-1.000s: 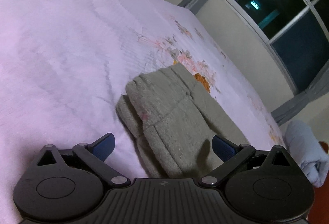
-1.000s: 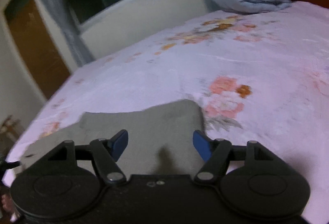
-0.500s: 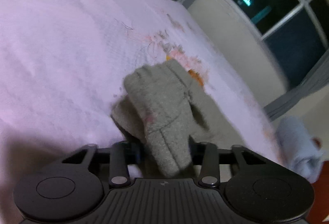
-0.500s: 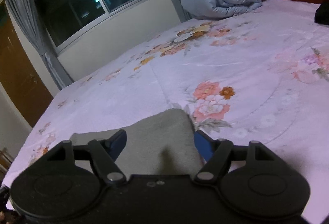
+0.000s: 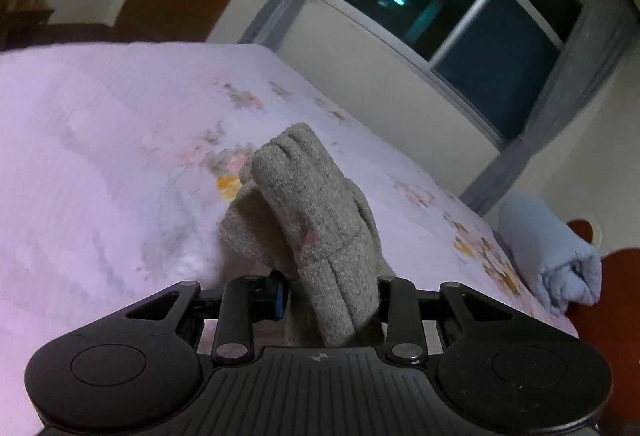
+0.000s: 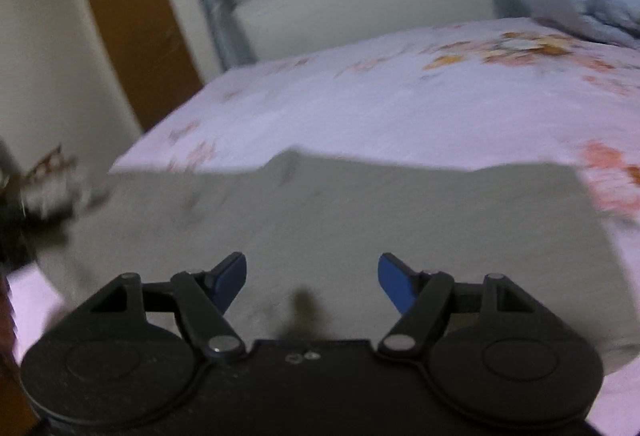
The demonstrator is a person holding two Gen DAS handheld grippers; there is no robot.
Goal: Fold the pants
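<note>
Left tongs have just closed, clamping the grey pants cuff above the bed; right tongs, just widening, gape empty over the pants.

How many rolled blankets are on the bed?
1. The rolled blue blanket lies at the far right end of the pink floral bed, below the window. Others may lie out of view.

We find a home bedroom: floral-sheeted bed, rolled duvet at two o'clock, curtained window, wooden door.
</note>
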